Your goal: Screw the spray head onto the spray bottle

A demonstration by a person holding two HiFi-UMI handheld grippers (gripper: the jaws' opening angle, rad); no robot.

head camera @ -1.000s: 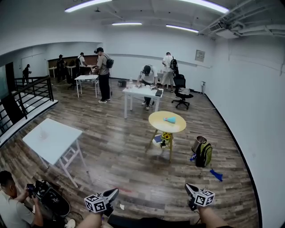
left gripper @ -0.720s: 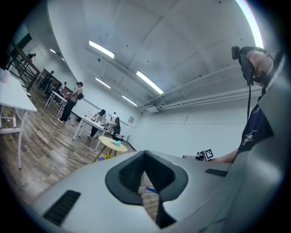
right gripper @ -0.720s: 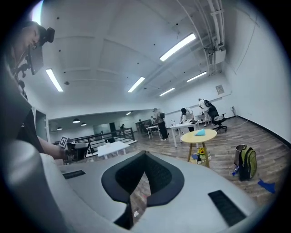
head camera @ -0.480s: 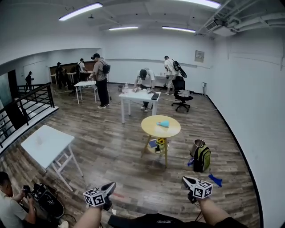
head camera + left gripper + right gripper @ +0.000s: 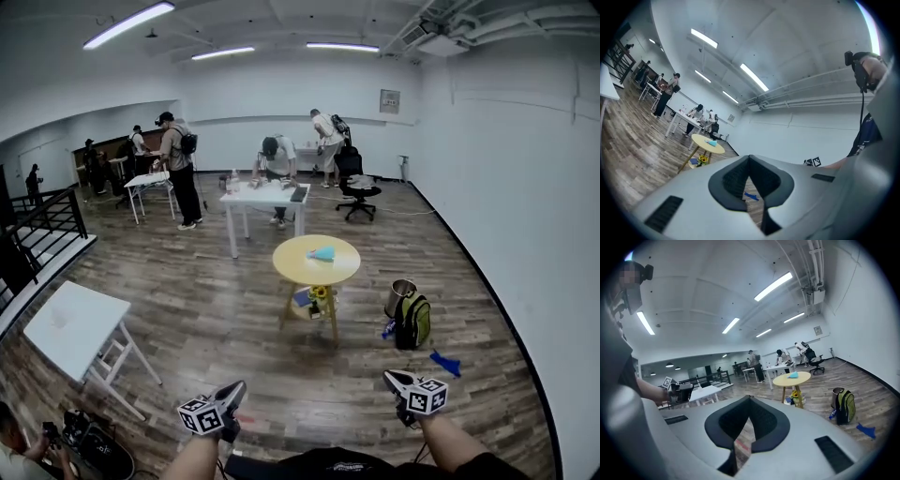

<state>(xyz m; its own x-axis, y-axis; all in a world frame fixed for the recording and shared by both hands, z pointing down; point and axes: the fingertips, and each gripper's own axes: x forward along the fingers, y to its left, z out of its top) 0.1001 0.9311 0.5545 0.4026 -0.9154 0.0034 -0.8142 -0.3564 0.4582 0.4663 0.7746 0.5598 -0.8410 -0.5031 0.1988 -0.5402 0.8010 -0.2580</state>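
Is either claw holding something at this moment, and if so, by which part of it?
Nothing is held. The left claw and the right claw are both shut and empty.

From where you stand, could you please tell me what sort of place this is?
Probably a shared workroom or lab: people working at white rectangular tables, a black swivel office chair, and a round yellow table.

Round table (image 5: 298, 270): mid-floor; small item (image 5: 322, 253), perhaps a cloth, on top.
Backpack (image 5: 413, 321): on floor, right of it.
Long table (image 5: 262, 195): behind.
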